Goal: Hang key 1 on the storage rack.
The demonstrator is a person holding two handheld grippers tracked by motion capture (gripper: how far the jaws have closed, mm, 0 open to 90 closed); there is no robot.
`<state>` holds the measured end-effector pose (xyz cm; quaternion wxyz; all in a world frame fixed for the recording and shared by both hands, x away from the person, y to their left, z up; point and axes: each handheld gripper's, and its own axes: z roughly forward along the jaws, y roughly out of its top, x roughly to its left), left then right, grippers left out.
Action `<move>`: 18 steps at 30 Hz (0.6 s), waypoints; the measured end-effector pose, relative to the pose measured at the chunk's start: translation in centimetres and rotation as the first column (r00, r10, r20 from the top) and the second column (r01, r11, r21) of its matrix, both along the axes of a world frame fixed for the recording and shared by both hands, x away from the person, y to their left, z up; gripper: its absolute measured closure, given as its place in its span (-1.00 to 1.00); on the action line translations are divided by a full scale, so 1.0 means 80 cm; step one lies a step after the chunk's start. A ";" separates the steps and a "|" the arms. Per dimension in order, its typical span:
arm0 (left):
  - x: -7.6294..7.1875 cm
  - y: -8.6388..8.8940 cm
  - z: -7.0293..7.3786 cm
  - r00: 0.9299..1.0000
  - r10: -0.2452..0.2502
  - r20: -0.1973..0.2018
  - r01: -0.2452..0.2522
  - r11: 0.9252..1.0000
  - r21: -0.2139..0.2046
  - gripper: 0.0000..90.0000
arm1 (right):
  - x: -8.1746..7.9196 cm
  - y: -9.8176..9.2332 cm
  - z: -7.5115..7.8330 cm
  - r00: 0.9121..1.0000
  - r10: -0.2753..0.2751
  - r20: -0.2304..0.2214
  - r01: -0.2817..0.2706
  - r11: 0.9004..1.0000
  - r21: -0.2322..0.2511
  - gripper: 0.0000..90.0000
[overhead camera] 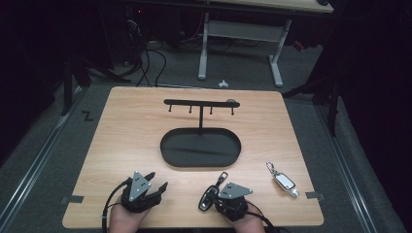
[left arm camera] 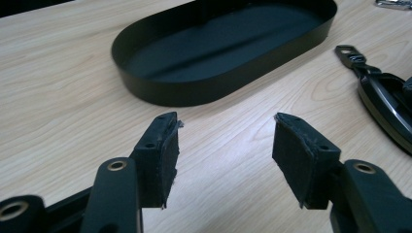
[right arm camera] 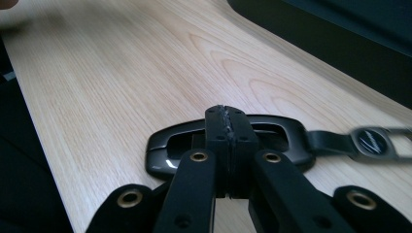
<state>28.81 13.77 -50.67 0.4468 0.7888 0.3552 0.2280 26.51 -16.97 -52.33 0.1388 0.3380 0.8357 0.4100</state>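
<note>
My right gripper [overhead camera: 210, 193] sits near the front edge of the table [overhead camera: 126, 126], its jaws pressed together over the black fob [right arm camera: 170, 145]. In the right gripper view the pads meet across the fob's middle bar, so I take them to be pinching it, and the fob's strap and clip [right arm camera: 374, 141] trail off to one side, just over the wood. My left gripper [overhead camera: 155, 182] rests beside it, to the left, jaws spread wide with bare wood between the pads [left arm camera: 163, 155]. Beyond both grippers stands the black oval tray [overhead camera: 167, 145], with a post rising from its back to a hook bar [overhead camera: 194, 102]. The silver fob [overhead camera: 284, 182] lies on the table to my right, apart from the grippers.
</note>
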 end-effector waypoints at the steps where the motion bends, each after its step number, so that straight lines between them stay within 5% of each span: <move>1: 0.001 -0.003 0.000 1.000 -0.007 0.000 0.007 1.000 -0.001 -0.04 | 0.000 0.000 0.000 1.000 0.000 0.000 0.000 1.000 0.000 1.00; 11: 0.016 -0.043 0.003 0.996 -0.093 0.009 0.093 0.996 -0.004 -0.04 | -0.025 -0.044 0.003 0.997 -0.080 0.022 0.081 0.996 -0.045 1.00; 18: 0.024 -0.062 0.003 0.991 -0.132 0.007 0.132 0.991 -0.002 -0.04 | -0.032 -0.072 0.004 0.988 -0.155 0.024 0.155 0.987 -0.033 1.00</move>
